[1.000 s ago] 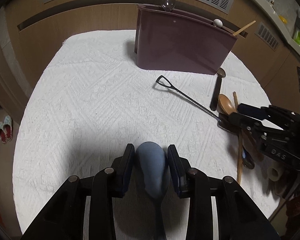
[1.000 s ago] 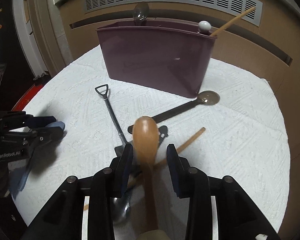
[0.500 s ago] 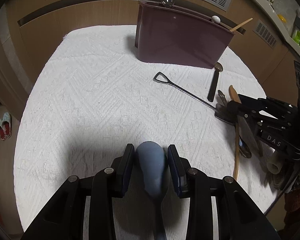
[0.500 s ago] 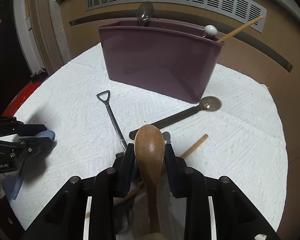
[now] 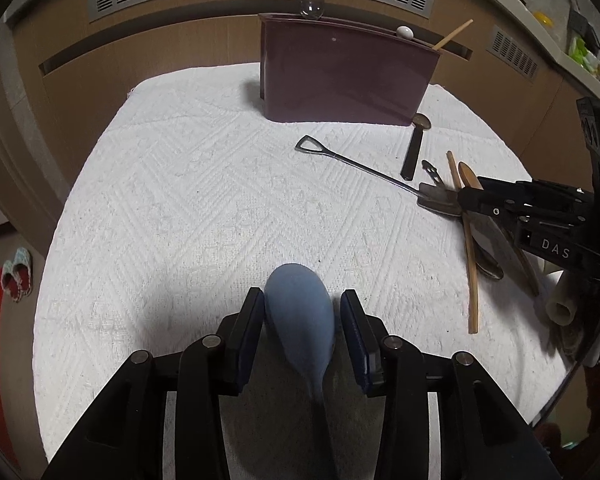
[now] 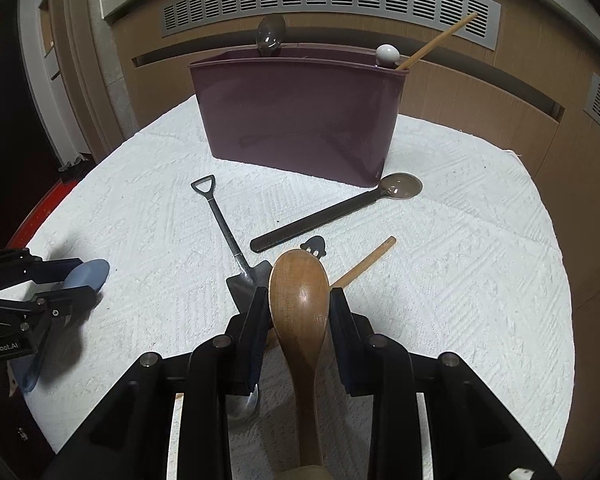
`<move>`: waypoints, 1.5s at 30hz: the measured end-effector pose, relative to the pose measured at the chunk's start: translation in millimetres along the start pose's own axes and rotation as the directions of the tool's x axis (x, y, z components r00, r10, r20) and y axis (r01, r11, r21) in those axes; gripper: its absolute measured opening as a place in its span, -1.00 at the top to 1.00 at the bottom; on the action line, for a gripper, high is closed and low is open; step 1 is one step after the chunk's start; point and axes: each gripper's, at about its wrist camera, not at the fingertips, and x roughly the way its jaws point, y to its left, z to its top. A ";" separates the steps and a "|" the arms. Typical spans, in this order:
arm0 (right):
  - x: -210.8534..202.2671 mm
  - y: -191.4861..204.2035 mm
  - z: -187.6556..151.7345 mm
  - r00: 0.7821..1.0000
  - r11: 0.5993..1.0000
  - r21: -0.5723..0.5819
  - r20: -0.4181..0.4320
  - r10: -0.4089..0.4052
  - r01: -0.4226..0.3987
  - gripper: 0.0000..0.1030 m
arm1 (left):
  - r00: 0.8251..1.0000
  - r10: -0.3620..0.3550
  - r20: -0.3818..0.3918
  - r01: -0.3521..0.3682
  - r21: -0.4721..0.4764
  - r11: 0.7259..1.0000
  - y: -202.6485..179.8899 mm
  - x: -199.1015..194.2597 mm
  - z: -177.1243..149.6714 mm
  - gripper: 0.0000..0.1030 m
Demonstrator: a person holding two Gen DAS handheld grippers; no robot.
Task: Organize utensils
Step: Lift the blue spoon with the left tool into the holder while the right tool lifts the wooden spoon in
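A maroon utensil holder [image 5: 340, 76] [image 6: 300, 120] stands at the back of the white cloth, with a metal spoon [image 6: 271, 36], a white-knobbed utensil [image 6: 387, 55] and a wooden stick [image 6: 440, 40] poking out. My left gripper [image 5: 300, 300] [image 6: 72, 280] has a blue spoon [image 5: 300, 312] [image 6: 90, 274] between its jaws. The jaws are opening, and a gap shows at the right pad. My right gripper [image 6: 299, 300] [image 5: 466, 196] is shut on the bowl of a wooden spoon [image 6: 300, 292] [image 5: 469, 174], low over the pile at the right.
Loose on the cloth [image 6: 480, 280] lie a shovel-shaped metal spoon [image 6: 228, 236], a dark flat-handled spoon [image 6: 332, 216], a wooden chopstick [image 6: 364, 264], a small black utensil end [image 6: 315, 245] and a metal spoon [image 6: 242, 406] under my right fingers. A wooden panel with vents backs the table.
The right jaws closed onto the wooden spoon's bowl. The left jaws have widened around the blue spoon, and the holder now looks a little farther away in the left wrist view.
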 end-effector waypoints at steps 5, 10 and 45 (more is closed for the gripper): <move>-1.0 -2.2 -1.5 1.000 1.000 0.013 0.008 0.002 -0.002 0.47 | 1.000 0.016 0.008 -0.016 0.018 1.000 -3.6 2.9 0.2 0.13; -3.7 -3.2 -2.0 1.000 1.000 0.018 0.015 0.000 0.000 0.47 | 1.000 0.006 -0.002 -0.006 0.012 1.000 -2.2 3.8 1.1 0.11; -123.4 -22.0 108.3 0.898 0.996 0.028 0.435 0.062 -0.083 0.48 | 0.777 -0.230 0.586 0.195 0.123 0.973 -13.9 -146.3 172.1 0.31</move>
